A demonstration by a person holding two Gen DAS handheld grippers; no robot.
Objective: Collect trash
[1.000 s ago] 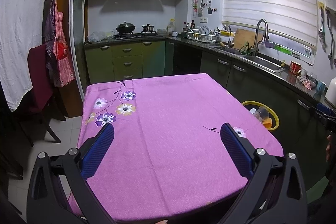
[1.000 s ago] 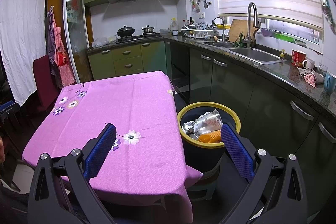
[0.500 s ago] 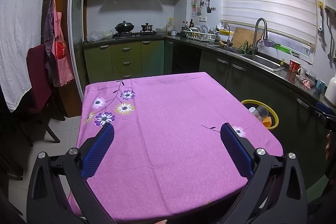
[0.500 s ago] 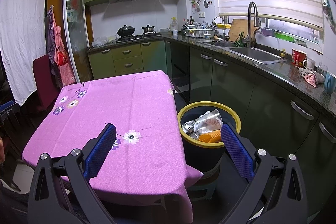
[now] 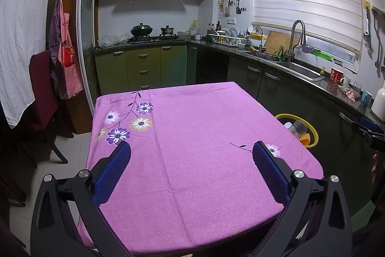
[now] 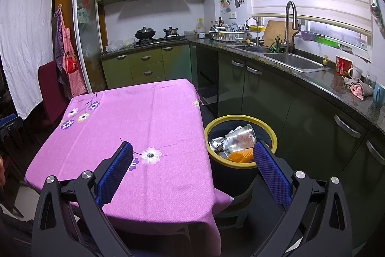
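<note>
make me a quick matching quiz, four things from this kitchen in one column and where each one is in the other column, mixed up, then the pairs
Things
1. clear plastic cup
2. black wok
3. red checked apron
4. left claw

Places
A. on the stove under the hood
B. open above the pink tablecloth
C. inside the yellow-rimmed bin
D. hanging by the sliding door

Pairs: 1-C, 2-A, 3-D, 4-B

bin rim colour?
Yellow rim on a dark bin; clearest in the right wrist view.
</note>
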